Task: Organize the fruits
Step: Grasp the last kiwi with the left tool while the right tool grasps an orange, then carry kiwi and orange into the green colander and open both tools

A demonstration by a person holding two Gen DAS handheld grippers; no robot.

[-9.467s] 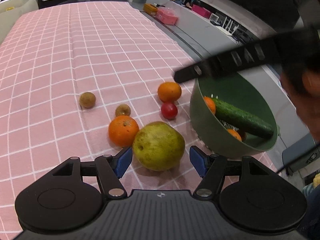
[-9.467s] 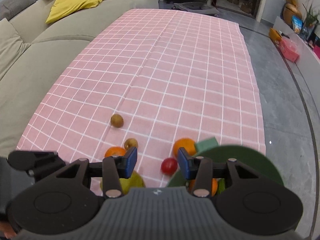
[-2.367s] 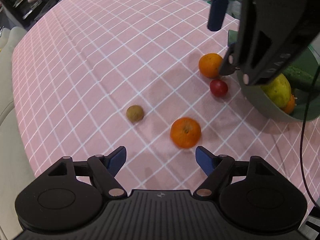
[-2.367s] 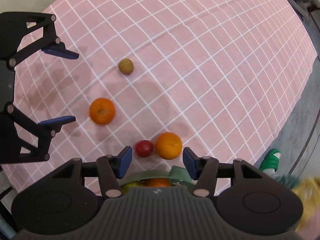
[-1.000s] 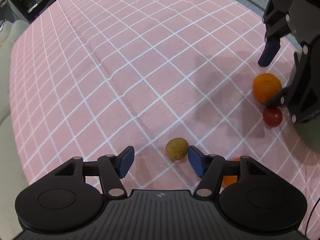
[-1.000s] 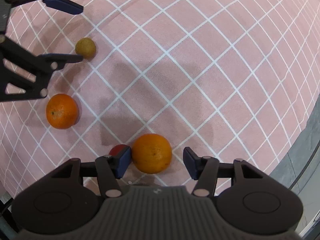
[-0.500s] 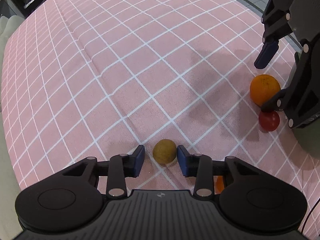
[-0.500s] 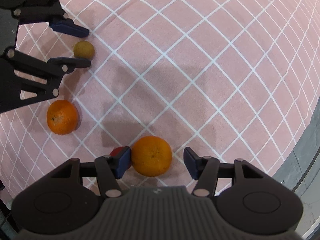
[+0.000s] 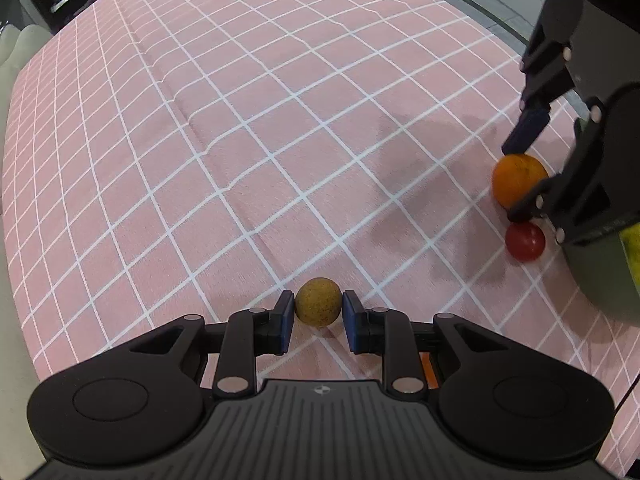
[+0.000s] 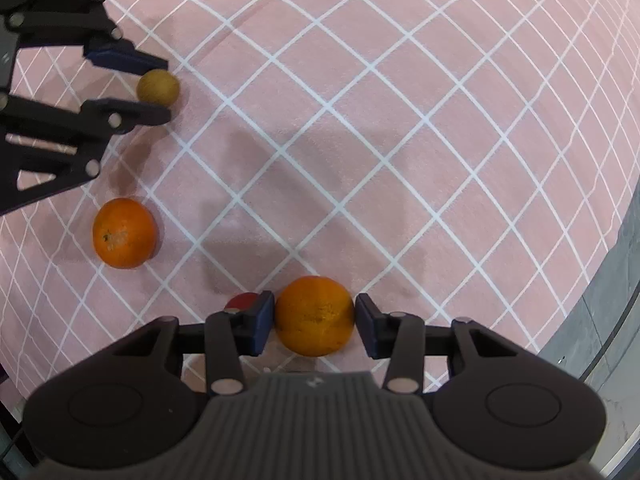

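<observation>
My left gripper (image 9: pixel 319 307) is shut on a small brown kiwi (image 9: pixel 319 301) that rests on the pink checked cloth (image 9: pixel 240 140). The kiwi (image 10: pixel 158 87) also shows in the right wrist view between the left gripper's fingers (image 10: pixel 124 56). My right gripper (image 10: pixel 315 314) has its pads on both sides of an orange (image 10: pixel 315 315), closing on it. A red tomato (image 10: pixel 240 303) lies just left of its left pad. A second orange (image 10: pixel 124 233) lies loose at the left. The green bowl (image 9: pixel 600 276) with a yellow-green fruit (image 9: pixel 632 248) is at the right edge of the left wrist view.
The pink cloth stretches far ahead in both views. The table's edge and grey floor (image 10: pixel 608 300) lie to the right in the right wrist view. A pale sofa edge (image 9: pixel 8 40) runs along the left of the left wrist view.
My left gripper has closed on the kiwi. My right gripper has narrowed around the orange until both pads reach its sides.
</observation>
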